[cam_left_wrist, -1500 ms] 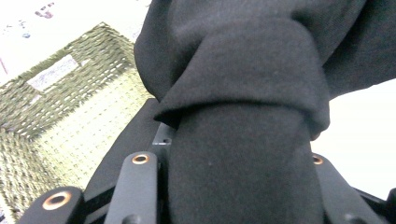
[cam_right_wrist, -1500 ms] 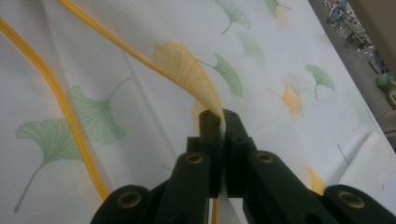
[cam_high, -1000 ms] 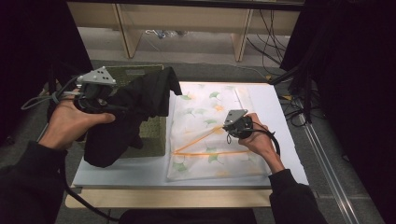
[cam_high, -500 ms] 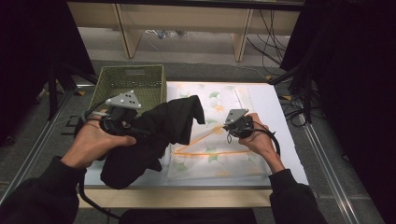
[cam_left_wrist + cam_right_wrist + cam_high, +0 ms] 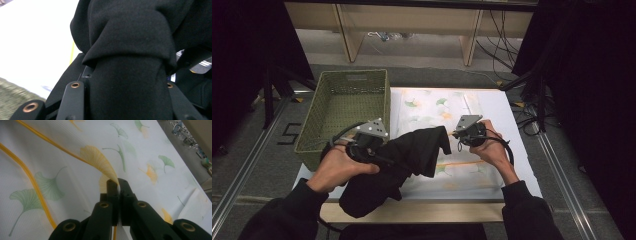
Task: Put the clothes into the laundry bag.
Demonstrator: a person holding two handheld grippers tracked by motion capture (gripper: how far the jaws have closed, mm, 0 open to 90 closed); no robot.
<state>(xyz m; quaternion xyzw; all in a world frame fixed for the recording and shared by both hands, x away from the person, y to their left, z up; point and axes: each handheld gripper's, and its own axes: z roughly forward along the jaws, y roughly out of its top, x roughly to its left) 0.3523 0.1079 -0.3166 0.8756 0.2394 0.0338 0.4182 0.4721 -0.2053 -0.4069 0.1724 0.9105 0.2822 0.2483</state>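
A black garment (image 5: 412, 155) hangs bunched from my left gripper (image 5: 382, 149), which is shut on it above the table's near left part. In the left gripper view the black garment (image 5: 130, 50) lies thick between the two jaws of the left gripper (image 5: 125, 82). A white cloth printed with green and yellow leaves (image 5: 437, 107) lies spread on the table. My right gripper (image 5: 459, 134) is shut on a raised fold of it. The right gripper view has the right gripper (image 5: 117, 185) pinching the leaf-print cloth (image 5: 75, 170) at a yellow leaf.
A green woven basket (image 5: 352, 74) stands at the table's left. The white table top (image 5: 512, 125) shows to the right of the cloth. Cables (image 5: 532, 107) lie on the floor at the right, and wooden frame legs (image 5: 469, 40) stand beyond the table.
My left gripper has carried the black garment from over the basket toward the near side and to the right, partly over the printed cloth. The right gripper has stayed put on the cloth.
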